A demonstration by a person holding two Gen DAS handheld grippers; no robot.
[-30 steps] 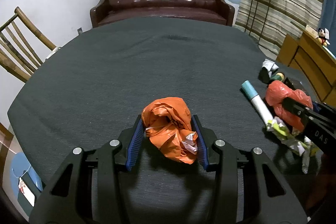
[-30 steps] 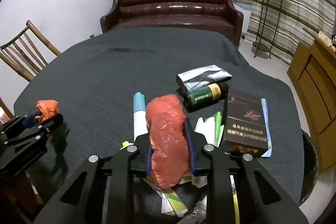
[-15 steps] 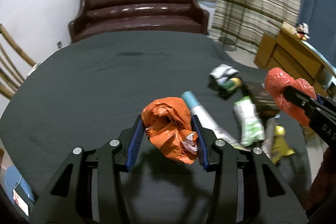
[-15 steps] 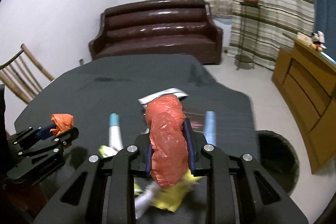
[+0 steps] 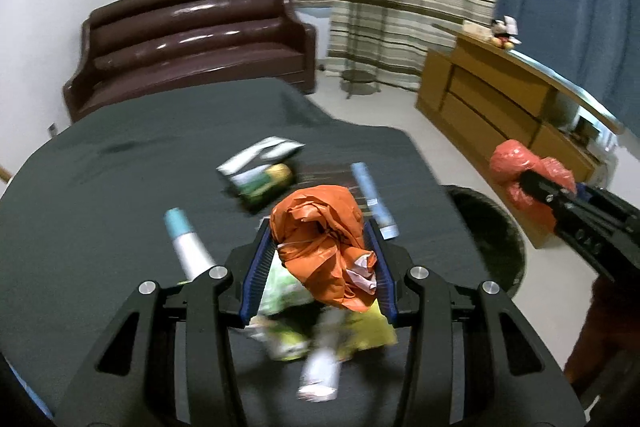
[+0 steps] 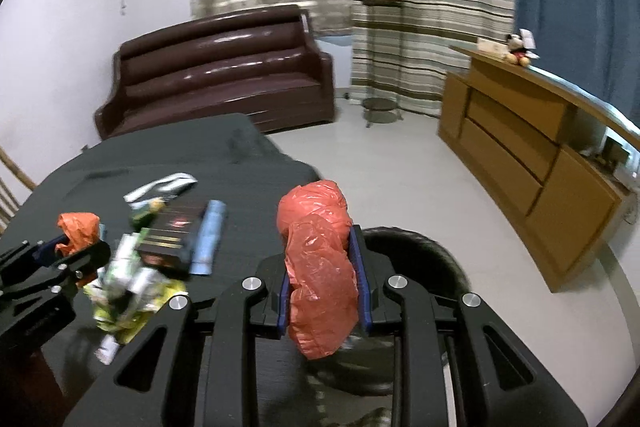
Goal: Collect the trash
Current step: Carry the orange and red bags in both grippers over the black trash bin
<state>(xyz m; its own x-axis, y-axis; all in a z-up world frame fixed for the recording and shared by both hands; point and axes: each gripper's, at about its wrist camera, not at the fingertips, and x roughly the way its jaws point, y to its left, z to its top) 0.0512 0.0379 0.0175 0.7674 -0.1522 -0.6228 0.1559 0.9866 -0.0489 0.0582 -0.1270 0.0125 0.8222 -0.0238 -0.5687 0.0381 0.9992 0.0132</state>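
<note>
My left gripper (image 5: 320,259) is shut on a crumpled orange plastic bag (image 5: 320,235) and holds it above the trash pile on the dark table (image 5: 100,187). My right gripper (image 6: 323,267) is shut on a red plastic bag (image 6: 316,255) and holds it past the table's right edge, above the rim of a black bin (image 6: 424,251) on the floor. The bin also shows in the left wrist view (image 5: 488,227), with the red bag (image 5: 520,175) above it. The orange bag shows in the right wrist view (image 6: 78,229).
On the table lie a white-and-teal tube (image 5: 186,243), a green can (image 5: 264,183), a silver wrapper (image 5: 260,155), a blue tube (image 5: 372,195), a dark box (image 6: 172,231) and yellow-green wrappers (image 5: 288,307). A brown sofa (image 6: 224,67) stands behind, a wooden cabinet (image 6: 532,163) at right.
Both grippers have swung right with their bags. The right gripper has moved from over the table to above the bin. The left gripper has moved over the trash pile.
</note>
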